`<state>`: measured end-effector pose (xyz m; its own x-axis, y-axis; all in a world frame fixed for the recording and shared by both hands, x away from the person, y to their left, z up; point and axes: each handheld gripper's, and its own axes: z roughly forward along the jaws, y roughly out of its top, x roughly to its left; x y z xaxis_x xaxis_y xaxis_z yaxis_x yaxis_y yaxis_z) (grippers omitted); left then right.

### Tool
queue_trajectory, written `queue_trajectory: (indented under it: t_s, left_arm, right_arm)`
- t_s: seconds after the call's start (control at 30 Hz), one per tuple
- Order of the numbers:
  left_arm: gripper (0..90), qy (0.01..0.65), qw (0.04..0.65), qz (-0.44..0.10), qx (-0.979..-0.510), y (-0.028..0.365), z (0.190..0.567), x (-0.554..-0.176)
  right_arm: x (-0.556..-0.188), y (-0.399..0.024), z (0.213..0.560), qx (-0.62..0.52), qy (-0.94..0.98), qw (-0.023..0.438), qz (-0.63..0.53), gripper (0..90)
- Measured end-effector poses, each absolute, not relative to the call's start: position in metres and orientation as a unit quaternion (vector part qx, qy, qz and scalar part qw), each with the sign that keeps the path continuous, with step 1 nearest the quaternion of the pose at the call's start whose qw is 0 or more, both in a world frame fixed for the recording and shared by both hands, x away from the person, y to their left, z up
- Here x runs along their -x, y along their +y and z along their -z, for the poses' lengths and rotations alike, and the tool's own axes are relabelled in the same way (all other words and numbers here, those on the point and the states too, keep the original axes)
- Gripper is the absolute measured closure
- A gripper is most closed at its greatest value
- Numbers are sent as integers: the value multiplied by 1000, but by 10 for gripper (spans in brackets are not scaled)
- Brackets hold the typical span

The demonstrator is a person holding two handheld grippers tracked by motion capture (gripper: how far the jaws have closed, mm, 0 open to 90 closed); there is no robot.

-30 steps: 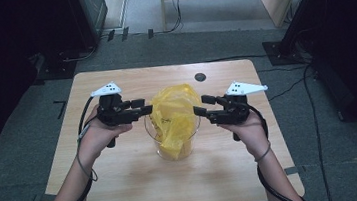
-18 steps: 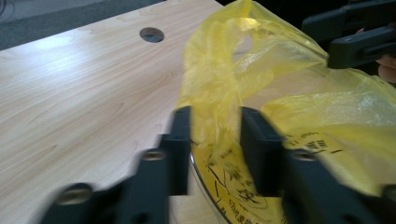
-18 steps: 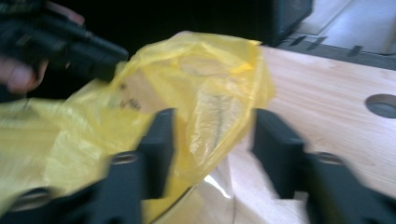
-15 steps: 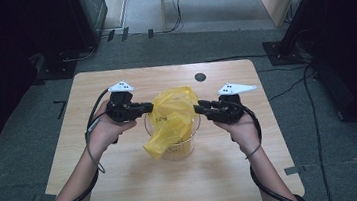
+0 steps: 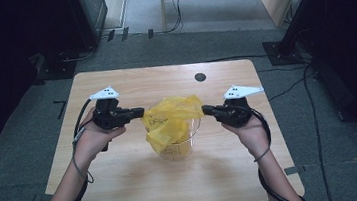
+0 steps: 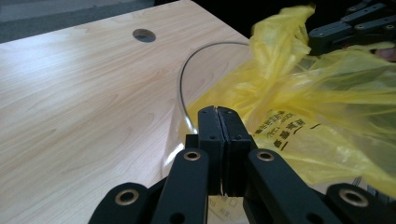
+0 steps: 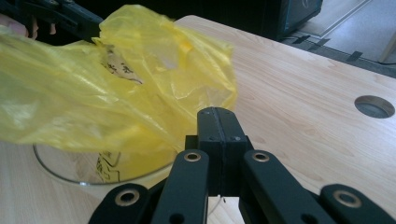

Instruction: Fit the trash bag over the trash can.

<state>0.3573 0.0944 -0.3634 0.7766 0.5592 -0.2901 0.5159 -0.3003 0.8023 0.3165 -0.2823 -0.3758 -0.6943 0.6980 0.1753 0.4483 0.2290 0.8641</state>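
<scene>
Bag (image 5: 171, 121), yellow thin plastic, hangs stretched between two grippers above the middle of the table (image 5: 125, 186), its lower part dropping into a clear bowl (image 5: 181, 148) that stands there. The left gripper (image 5: 140, 112) holds the bag's left edge, jaws pressed flat together in the left gripper view with the film pinched just at their tips (image 6: 218, 116); black print shows on the plastic (image 6: 285, 135) close to the right of them. The right gripper (image 5: 206, 110) has the opposite edge, its jaws likewise closed tight on the plastic in the right gripper view (image 7: 218, 116). Both grippers sit level with each other, on either side of the bowl and apart from it, each in a hand coming from the near edge: left hand (image 5: 90, 140), right hand (image 5: 250, 130). A white three-cornered plate (image 5: 104, 93) tops the left one (the right carries its own). The bowl's rim (image 6: 187, 70) curves out to the left of the bag in the left gripper view. A round hole (image 5: 200, 77) lies in the table near the far edge, right of centre, well clear of the bowl
</scene>
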Motion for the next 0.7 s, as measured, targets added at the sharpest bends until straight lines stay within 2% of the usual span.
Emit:
queue_trajectory:
  t_s: [0.13, 0.33, 0.43, 0.53, 0.63, 0.7]
  left_arm:
    - [887, 331, 482, -28, -811, 97, 369, -357]
    - [850, 346, 496, -32, -795, 95, 374, -366]
    - [820, 347, 499, -35, -793, 93, 373, -369]
    - [748, 346, 506, -41, -789, 91, 371, -371]
    - [634, 339, 517, -48, -785, 90, 369, -372]
    - [587, 323, 525, -50, -786, 87, 366, -373]
  right_arm:
    - [-316, -291, 378, -382, 776, 132, -484, 900]
    - [-322, -289, 384, -385, 766, 125, -499, 826]
    - [-326, -286, 380, -374, 759, 144, -514, 631]
    - [-333, -282, 377, -375, 750, 141, -527, 534]
    - [-339, -277, 377, -368, 751, 126, -533, 541]
    - [-343, -272, 380, -367, 755, 112, -532, 588]
